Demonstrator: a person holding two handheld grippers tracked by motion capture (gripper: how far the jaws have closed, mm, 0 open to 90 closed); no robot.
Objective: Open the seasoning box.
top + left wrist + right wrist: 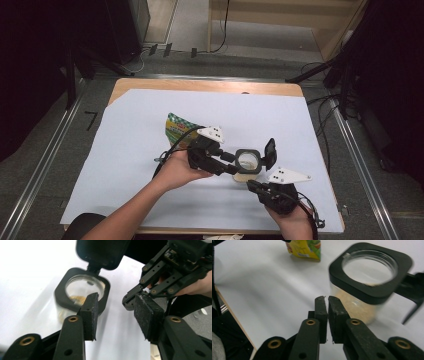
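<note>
Two grippers are hanging around one jar (247, 162) here, and neither one has hold of it. The jar sits on the white sheet (140, 150) near the middle of the table (200, 85), clear body with something tan and crumbly in the bottom, black square collar on top, and its black flip lid (270, 152) standing open off the far-right side.

Left gripper (231, 167) comes in from the left, right up against the jar's collar in the high view. Its fingers are apart with nothing between them; in the left gripper view the jar is off behind the left pad (90, 312), not in the gap.

Right gripper (252, 186) is just below the jar on the near side, held by the hand (295, 220) at the table's front edge. In the right gripper view its pads (322, 315) are pretty much together, only a thin slit showing, gripping nothing, and the jar is just past them to the right.

A green and yellow packet (177, 129) lies on the sheet behind the left hand (177, 170).
</note>
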